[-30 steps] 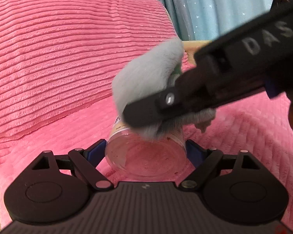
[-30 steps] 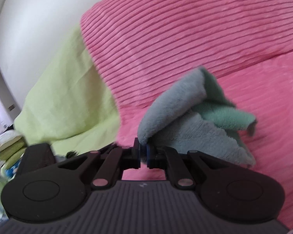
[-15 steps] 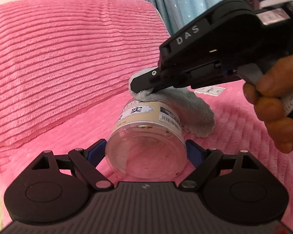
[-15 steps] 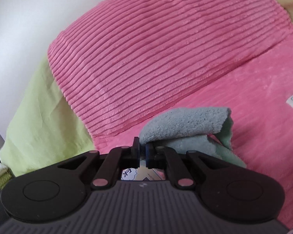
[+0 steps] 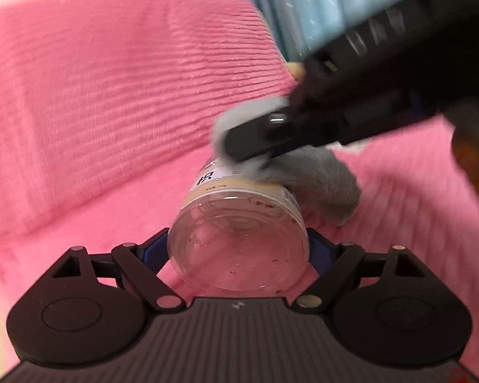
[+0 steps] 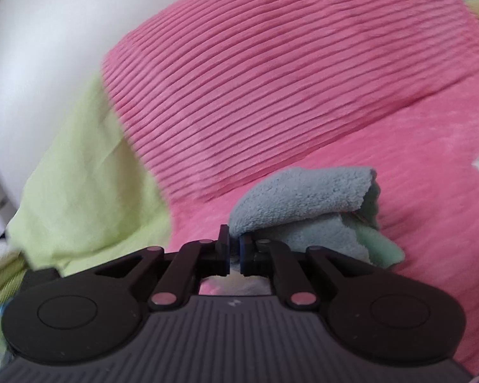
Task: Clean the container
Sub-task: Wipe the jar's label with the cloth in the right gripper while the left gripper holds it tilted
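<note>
The left gripper [image 5: 238, 249] is clamped on a clear jar [image 5: 239, 239] lying on its side, base toward the camera, above a pink blanket [image 5: 79, 198]. The right gripper [image 6: 234, 249] is pinched nearly closed on a grey cloth [image 6: 303, 198], which rests against the jar's labelled upper side in the blurred left view.

The container [image 5: 239, 236] carries a white label [image 5: 209, 177] on its side, just above the clear base that faces the left wrist camera; black characters are printed on it but are too blurred to read. Beside that label a smaller printed sticker [image 5: 287, 195] is also illegible.
</note>
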Demonstrator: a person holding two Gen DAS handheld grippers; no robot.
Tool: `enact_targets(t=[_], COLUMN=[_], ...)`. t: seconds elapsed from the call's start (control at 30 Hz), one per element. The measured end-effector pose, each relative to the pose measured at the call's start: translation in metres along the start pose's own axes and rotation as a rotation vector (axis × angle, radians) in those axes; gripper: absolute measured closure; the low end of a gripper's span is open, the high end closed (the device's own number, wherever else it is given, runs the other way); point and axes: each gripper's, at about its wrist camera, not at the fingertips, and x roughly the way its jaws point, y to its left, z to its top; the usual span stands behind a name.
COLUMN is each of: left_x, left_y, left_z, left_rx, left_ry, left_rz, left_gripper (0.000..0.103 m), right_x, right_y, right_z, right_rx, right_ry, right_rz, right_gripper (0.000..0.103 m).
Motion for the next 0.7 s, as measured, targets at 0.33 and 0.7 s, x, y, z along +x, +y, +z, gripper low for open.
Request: enact_targets(t=[0.33,0.7], left_x=[0.000,0.007], left_y=[-0.001,0.017], left_z=[-0.003,-0.004], left_rx=[-0.029,-0.235], left_ry=[0.012,0.059], left_rz=[-0.019,-0.115], left_gripper=[0.016,0.015], right_x=[0.009,-0.004], right_y=[-0.017,-0.021], right_z=[0.015,0.006], right_rx=[0.044,0.080], right_ry=[-0.040,-0.061], right_rz=[-0.079,-0.081], right_gripper=[0.099,0.099])
